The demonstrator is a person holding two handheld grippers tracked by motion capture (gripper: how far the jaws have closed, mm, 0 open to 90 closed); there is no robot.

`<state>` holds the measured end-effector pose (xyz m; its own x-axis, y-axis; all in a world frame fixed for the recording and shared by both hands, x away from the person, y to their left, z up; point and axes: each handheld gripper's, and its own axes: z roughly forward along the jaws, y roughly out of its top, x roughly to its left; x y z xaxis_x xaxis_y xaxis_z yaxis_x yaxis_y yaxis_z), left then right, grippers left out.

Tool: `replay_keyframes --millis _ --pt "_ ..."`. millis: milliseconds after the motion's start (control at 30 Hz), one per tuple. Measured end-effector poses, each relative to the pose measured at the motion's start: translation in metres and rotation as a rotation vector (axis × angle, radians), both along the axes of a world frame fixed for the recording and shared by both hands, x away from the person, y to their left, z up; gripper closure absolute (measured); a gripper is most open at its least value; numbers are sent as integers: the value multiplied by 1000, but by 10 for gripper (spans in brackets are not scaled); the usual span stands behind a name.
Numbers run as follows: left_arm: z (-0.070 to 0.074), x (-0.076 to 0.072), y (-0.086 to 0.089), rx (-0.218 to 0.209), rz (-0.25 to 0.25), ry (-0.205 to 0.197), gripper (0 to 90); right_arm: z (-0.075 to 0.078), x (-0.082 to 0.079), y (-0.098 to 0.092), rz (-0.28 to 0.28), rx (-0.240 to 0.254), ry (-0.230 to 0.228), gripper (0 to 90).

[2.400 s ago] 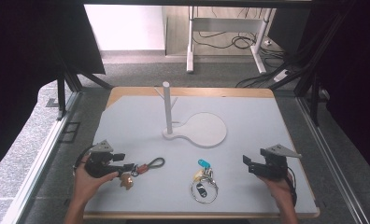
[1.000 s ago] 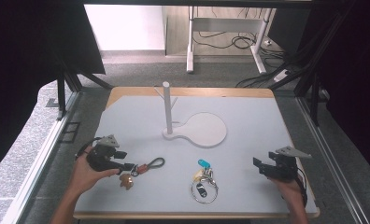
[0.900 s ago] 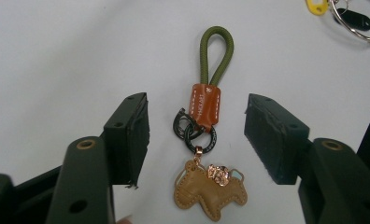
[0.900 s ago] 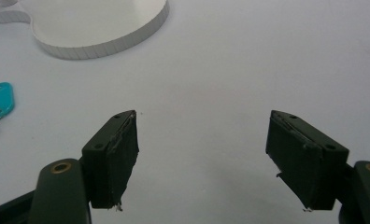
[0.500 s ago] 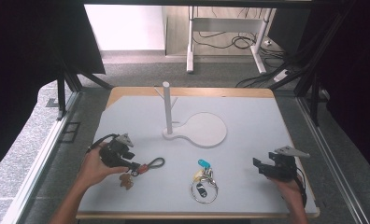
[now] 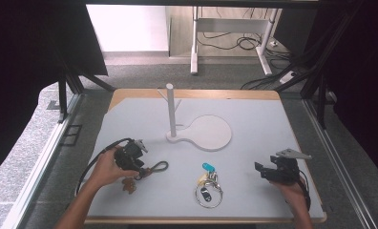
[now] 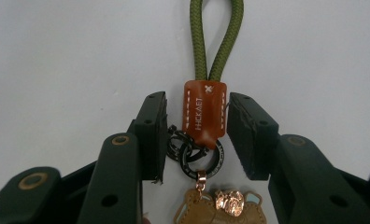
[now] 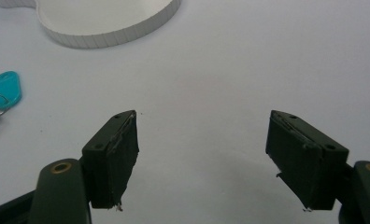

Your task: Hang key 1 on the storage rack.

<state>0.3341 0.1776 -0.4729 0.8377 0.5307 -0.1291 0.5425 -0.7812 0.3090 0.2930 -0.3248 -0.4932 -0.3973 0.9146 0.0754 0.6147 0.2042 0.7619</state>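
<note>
A keychain with a green cord loop, a brown leather tab, black rings and a small brown charm lies on the grey table. My left gripper straddles the tab. Its jaws have just been closing; the right pad is at the tab's edge and a gap remains at the left pad. In the high view the left gripper sits at the cord loop, front left. My right gripper rests open over bare table at the front right, nothing between its pads.
A second key bunch with a blue tag and a large ring lies front centre. A white stand, post on a flat rounded base, rises mid-table. The table's wooden edge runs close below both hands.
My left gripper has moved right and down over the keychain, and its jaws have narrowed around the brown tab. The right gripper has stayed put over the last second.
</note>
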Motion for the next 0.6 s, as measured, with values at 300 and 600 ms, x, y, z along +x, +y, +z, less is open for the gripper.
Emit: replay_keyframes --millis 300,600 --pt "1 0 -1 17 5 5 579 -2 1 2 4 -10 12 254" --pt "-3 0 -18 110 -35 8 566 -5 3 6 17 -27 24 254"
